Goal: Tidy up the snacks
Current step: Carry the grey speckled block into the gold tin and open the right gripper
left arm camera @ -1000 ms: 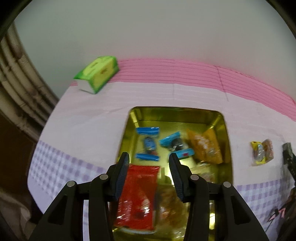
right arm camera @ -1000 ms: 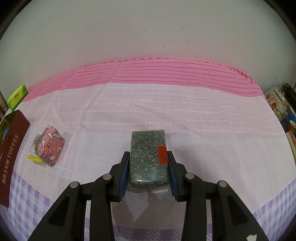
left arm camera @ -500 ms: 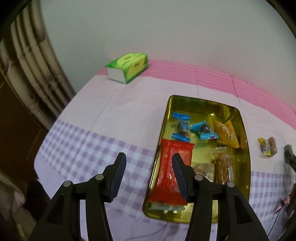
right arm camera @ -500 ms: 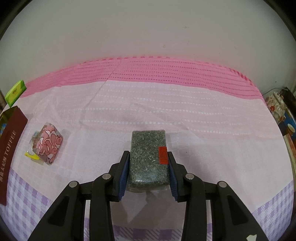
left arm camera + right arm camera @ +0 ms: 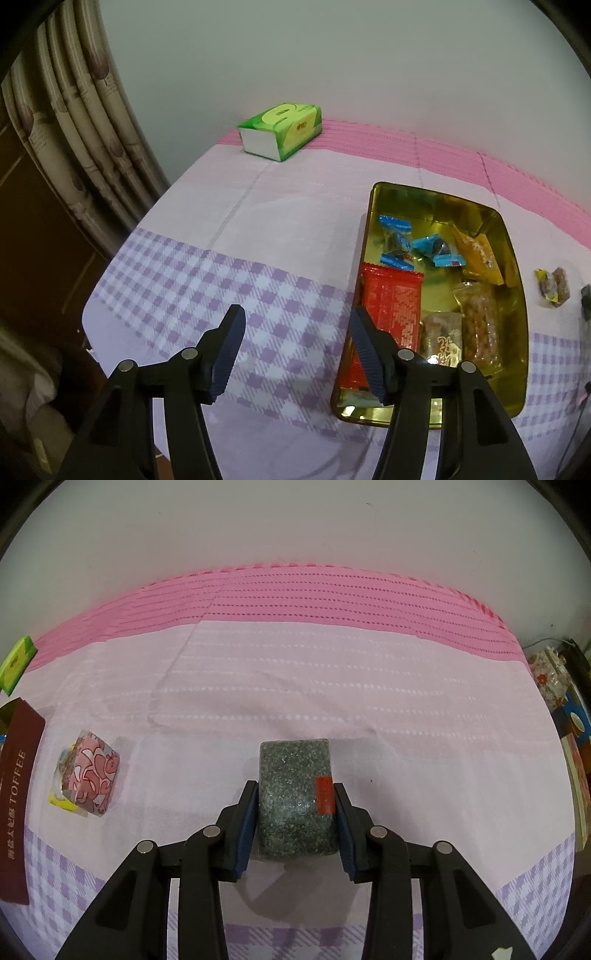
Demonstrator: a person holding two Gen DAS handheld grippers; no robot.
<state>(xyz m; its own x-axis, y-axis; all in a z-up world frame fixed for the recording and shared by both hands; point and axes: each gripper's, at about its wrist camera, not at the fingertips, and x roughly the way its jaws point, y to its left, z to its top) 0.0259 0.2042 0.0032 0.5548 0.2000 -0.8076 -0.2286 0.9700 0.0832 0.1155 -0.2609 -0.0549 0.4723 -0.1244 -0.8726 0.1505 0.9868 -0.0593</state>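
The right gripper clenches a dark green speckled packet with a red label, held just above the pink middle of the tablecloth. The left gripper is empty, its jaws opening over the checked front edge of the cloth, just left of the gold tin. The tin holds a red packet, blue-wrapped candies and orange snack bags. A pink patterned snack lies beside the tin's maroon wall.

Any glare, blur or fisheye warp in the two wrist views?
Left wrist: bright glare spots on the gold tin floor, the far right edge smeared, the curtain bowed by the lens. Right wrist: sharp and evenly lit, a soft shadow under the held green block, the pink cloth band bent into an arc.
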